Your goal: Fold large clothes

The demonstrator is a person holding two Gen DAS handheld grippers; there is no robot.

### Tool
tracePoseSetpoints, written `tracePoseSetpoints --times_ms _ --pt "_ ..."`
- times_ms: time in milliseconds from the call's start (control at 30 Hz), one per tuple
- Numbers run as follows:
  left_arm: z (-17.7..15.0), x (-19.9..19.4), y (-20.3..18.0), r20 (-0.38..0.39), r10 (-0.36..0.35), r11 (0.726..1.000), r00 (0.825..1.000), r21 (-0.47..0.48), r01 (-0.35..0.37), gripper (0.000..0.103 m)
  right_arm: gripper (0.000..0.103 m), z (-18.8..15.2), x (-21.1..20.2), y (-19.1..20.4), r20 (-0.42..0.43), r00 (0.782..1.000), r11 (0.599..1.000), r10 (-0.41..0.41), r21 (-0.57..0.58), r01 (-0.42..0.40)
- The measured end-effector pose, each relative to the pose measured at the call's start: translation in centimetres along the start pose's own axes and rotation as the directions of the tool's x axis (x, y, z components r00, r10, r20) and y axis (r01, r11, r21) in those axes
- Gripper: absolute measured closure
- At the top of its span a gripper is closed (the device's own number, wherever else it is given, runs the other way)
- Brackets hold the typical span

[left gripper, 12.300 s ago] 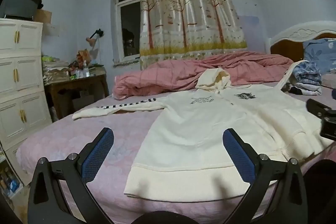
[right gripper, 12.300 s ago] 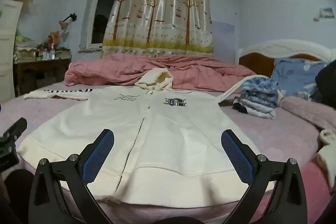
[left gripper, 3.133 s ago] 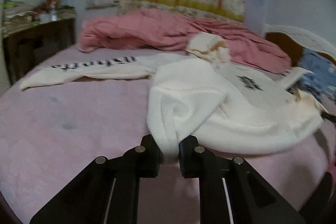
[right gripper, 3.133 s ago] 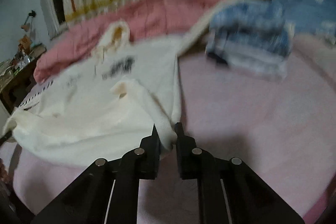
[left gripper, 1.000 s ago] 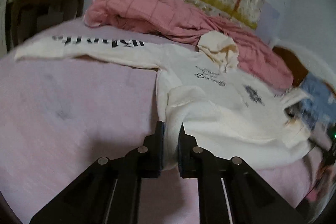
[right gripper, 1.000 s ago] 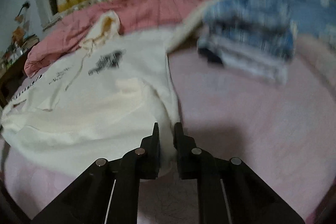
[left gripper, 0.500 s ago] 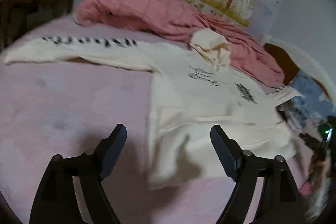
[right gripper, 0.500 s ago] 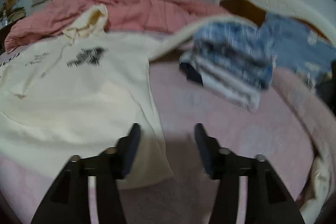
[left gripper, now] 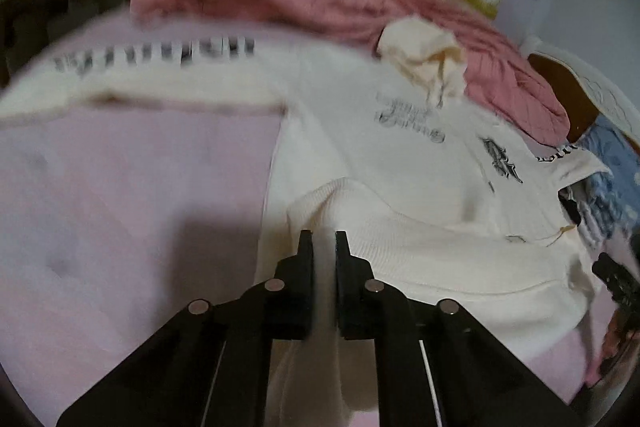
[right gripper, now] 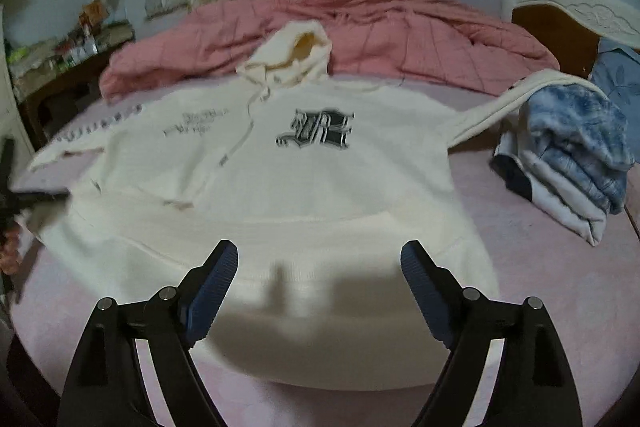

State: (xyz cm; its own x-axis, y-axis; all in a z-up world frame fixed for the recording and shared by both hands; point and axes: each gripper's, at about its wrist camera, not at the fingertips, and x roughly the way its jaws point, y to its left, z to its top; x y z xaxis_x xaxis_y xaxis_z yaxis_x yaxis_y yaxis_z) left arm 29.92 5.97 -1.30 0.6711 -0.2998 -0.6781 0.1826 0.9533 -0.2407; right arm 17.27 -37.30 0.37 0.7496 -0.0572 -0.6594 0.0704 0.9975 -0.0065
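Half a second back both tools hung open; now my left gripper [left gripper: 321,241] has pinched the cream hoodie [right gripper: 320,171] at its folded hem corner, to drag it straight I reckon. Right gripper [right gripper: 319,267] hovers spread wide, empty, above the hoodie on the pink bed [right gripper: 560,287].

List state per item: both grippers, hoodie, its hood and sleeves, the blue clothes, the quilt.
left gripper: shut on the hoodie's folded-up hem.
right gripper: open, above the hem, holding nothing.
cream hoodie: front up on the bed, bottom part folded up.
hood: bunched, propped against the pink quilt.
left sleeve: stretched out sideways.
right sleeve: draped over the blue clothes.
blue clothes: folded, stacked.
pink quilt: rumpled.
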Motion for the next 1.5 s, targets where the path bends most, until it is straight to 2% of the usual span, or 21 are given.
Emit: tracePoseSetpoints --times_ms 67,133,167,200,267,433,567,633,667,700,733,833,867,900,933,1000,1100,1200,1267,1333,1500 --pt "-0.4 0.9 -0.8 -0.039 0.068 0.994 0.997 0.089 -0.065 0.093 0.018 -0.3 1.1 0.0 -0.017 0.999 0.999 -0.044 0.013 0.045" --pt "-1.3 2.3 -0.3 -0.087 0.072 0.993 0.994 0.098 -0.063 0.083 0.018 -0.5 2.0 -0.3 -0.025 0.995 0.995 -0.095 0.024 0.095" --pt "-1.7 2.0 0.0 -0.074 0.062 0.994 0.995 0.099 -0.055 0.079 0.018 -0.6 2.5 -0.5 -0.031 0.992 0.992 -0.120 0.029 0.120" --pt "-1.9 1.1 0.4 -0.052 0.042 0.996 0.998 0.084 -0.037 0.057 0.018 -0.8 2.9 -0.7 -0.032 0.991 0.991 -0.131 0.034 0.132" --pt "-2.1 -1.4 1.7 0.001 -0.006 0.999 1.000 0.033 0.006 0.028 0.018 -1.4 3.5 -1.3 -0.048 0.991 0.990 -0.126 0.063 0.129" --pt "-4.0 -6.4 3.1 0.005 -0.070 0.996 0.998 -0.058 0.070 0.028 0.018 -2.6 4.3 -2.8 -0.088 0.992 0.987 -0.092 0.127 0.102" --pt "-5.7 -7.1 4.8 -0.007 -0.080 0.978 0.997 -0.194 0.077 0.028 0.022 -2.9 4.2 -2.7 -0.092 0.992 0.986 -0.092 0.129 0.103" --pt "-6.8 -6.1 6.5 -0.017 -0.163 0.937 0.986 -0.316 0.149 0.028 0.022 -2.9 3.7 -2.1 -0.074 0.992 0.988 -0.102 0.108 0.109" --pt "-7.3 -5.7 7.2 -0.010 -0.226 0.904 0.974 -0.374 0.206 0.029 0.023 -2.9 3.4 -1.8 -0.063 0.992 0.989 -0.106 0.102 0.112" --pt "-7.9 -5.0 8.0 0.016 -0.307 0.849 0.952 -0.447 0.281 0.029 0.023 -3.0 2.9 -1.4 -0.044 0.994 0.990 -0.102 0.092 0.106" --pt "-8.3 -4.9 8.5 0.056 -0.323 0.819 0.945 -0.484 0.308 0.028 0.025 -3.0 2.6 -1.2 -0.034 0.995 0.991 -0.097 0.087 0.099" --pt "-8.3 -4.9 8.5 0.117 -0.327 0.779 0.938 -0.528 0.338 0.032 0.026 -3.3 1.7 -0.7 -0.006 0.997 0.994 -0.073 0.083 0.073" --pt "-8.3 -4.7 8.4 0.126 -0.329 0.766 0.936 -0.545 0.342 0.043 0.031 -3.4 1.8 -0.6 -0.014 0.998 0.995 -0.064 0.082 0.065" --pt "-8.4 -4.2 8.0 0.113 -0.335 0.760 0.935 -0.554 0.339 0.067 0.033 -3.5 2.0 -0.6 -0.024 0.998 0.995 -0.060 0.083 0.062" --pt "-8.6 -3.5 7.6 0.081 -0.334 0.766 0.939 -0.557 0.321 0.082 0.036 -3.5 2.3 -0.6 -0.036 0.998 0.995 -0.056 0.084 0.058" --pt "-8.8 -2.6 7.0 0.059 -0.298 0.782 0.953 -0.558 0.279 0.093 0.043 -3.8 2.9 -0.6 -0.073 0.996 0.995 -0.045 0.082 0.051" --pt "-7.9 -4.2 6.2 0.105 -0.181 0.850 0.978 -0.483 0.210 0.095 0.047 -4.0 3.1 -0.5 -0.076 0.996 0.996 -0.047 0.069 0.052" --pt "-6.1 -6.1 5.3 0.191 -0.132 0.895 0.973 -0.400 0.200 0.095 0.048 -4.2 3.7 -0.1 -0.093 0.992 0.996 -0.082 0.032 0.085" --pt "-5.0 -7.7 4.2 0.272 -0.124 0.945 0.954 -0.263 0.197 0.095 0.048 -4.2 4.3 0.0 -0.107 0.990 0.995 -0.095 0.008 0.097" --pt "-4.4 -8.0 2.3 0.254 -0.039 0.993 0.967 -0.098 0.066 0.095 0.048 -4.1 4.5 -0.1 -0.114 0.989 0.995 -0.094 0.004 0.095" --pt "-5.3 -4.9 2.3 0.102 0.049 0.998 0.994 0.033 -0.053 0.091 0.048 -4.3 4.3 0.0 -0.105 0.989 0.994 -0.107 -0.009 0.107"
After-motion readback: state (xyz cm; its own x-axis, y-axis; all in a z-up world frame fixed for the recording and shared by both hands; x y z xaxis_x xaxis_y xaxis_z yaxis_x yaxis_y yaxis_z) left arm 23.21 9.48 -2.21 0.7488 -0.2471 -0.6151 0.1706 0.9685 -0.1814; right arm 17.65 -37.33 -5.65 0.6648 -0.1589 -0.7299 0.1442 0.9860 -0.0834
